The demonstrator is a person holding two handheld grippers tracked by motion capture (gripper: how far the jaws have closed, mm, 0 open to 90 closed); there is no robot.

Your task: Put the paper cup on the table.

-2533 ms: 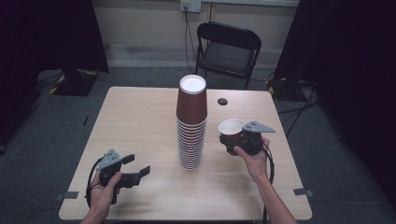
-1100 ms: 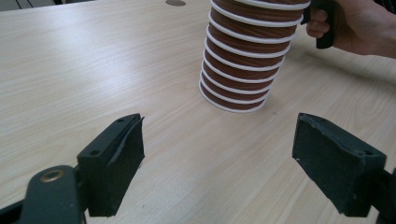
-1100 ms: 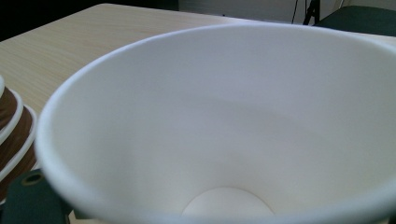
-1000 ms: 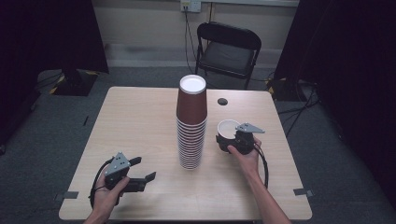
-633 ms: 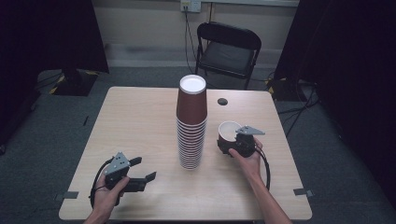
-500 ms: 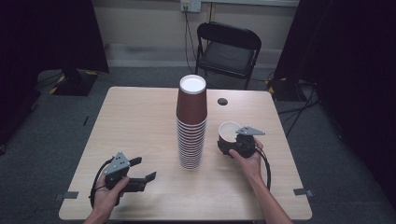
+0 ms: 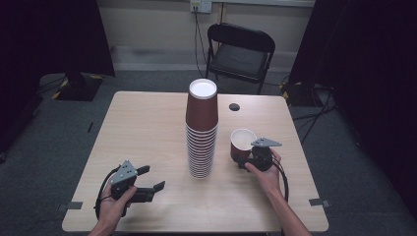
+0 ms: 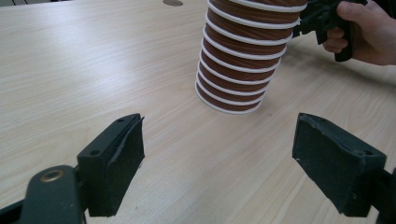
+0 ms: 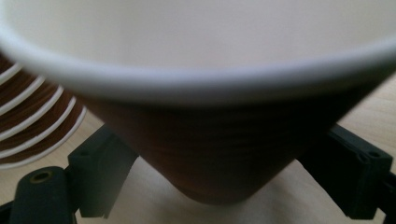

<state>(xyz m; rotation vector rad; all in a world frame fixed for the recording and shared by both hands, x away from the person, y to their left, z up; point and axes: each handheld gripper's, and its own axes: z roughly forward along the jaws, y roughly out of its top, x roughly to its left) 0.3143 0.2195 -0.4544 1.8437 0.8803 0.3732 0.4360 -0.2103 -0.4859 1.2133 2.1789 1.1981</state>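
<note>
I had eased the right gripper [image 7: 246, 160], jaws clamped on a brown paper cup [image 7: 242, 143], down right of the cup stack [image 7: 201, 130]. Left gripper [image 7: 150, 182] stayed near-left, jaws apart. Probably set-down next.

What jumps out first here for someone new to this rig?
The tall stack of brown paper cups standing mid-table, white rims banding its lower half. Next, the single brown cup right of the stack, upright and open, sitting between the right gripper's jaws. The left gripper rests at the table's near left edge, jaws wide apart and holding nothing, aimed toward the stack's base.
</note>
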